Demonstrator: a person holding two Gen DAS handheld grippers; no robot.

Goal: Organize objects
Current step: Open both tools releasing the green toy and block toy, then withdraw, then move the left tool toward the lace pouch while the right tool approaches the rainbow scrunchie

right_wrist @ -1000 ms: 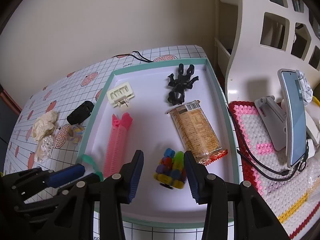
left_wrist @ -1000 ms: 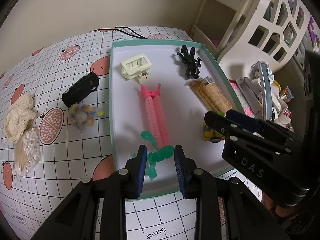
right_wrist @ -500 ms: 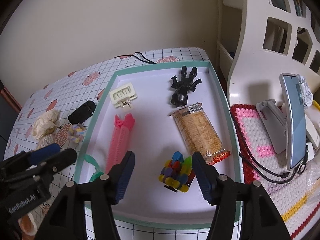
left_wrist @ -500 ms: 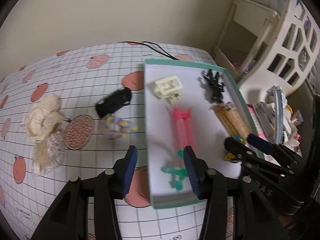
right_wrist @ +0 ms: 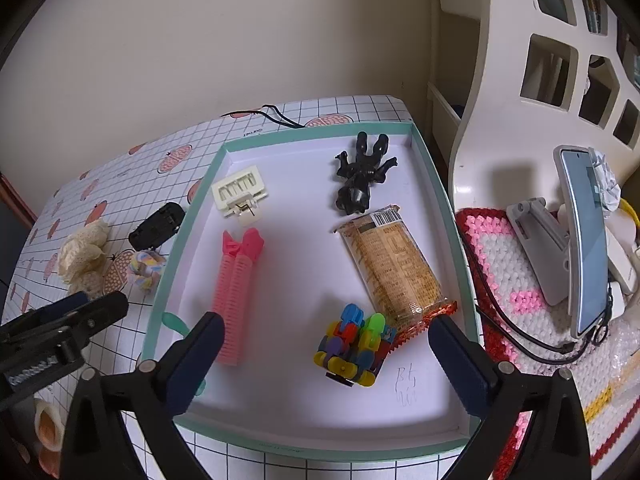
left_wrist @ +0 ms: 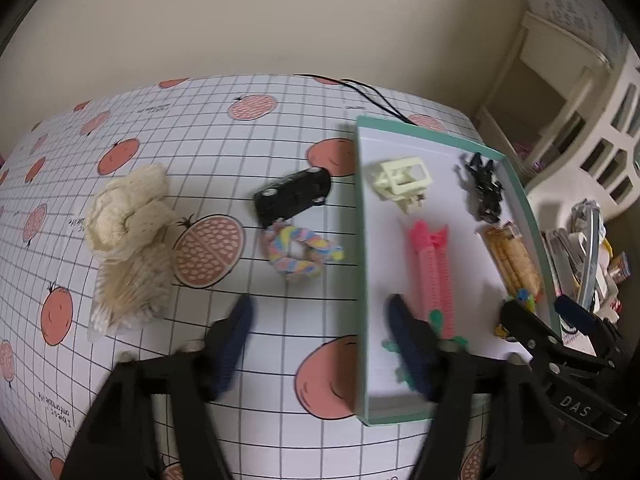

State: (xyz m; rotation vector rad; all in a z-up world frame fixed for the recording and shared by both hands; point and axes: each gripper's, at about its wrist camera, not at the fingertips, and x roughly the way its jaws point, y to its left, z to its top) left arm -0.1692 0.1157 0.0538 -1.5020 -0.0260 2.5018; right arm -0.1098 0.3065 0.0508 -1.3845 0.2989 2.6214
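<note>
Left wrist: your left gripper (left_wrist: 316, 344) has swung off the tray (left_wrist: 362, 264) toward the tabletop, fingers wide, empty; toy car (left_wrist: 293, 197) and hair tie (left_wrist: 300, 251) wait there.

Right wrist: your right gripper (right_wrist: 326, 364) has widened, empty, over the block toy (right_wrist: 354, 346) in the tray.

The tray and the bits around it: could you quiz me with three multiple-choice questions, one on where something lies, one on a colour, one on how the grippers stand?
1. Where is the black toy car?
A in the tray
B on the tablecloth beside the tray
C on the shelf

2. What colour is the tray rim?
A teal
B red
C black

3. How are the left gripper and right gripper?
A both open
B both shut
C one shut

Answers: 1 B, it lies outside the rim; 2 A, teal border; 3 A, fingers wide apart, holding nothing.
</note>
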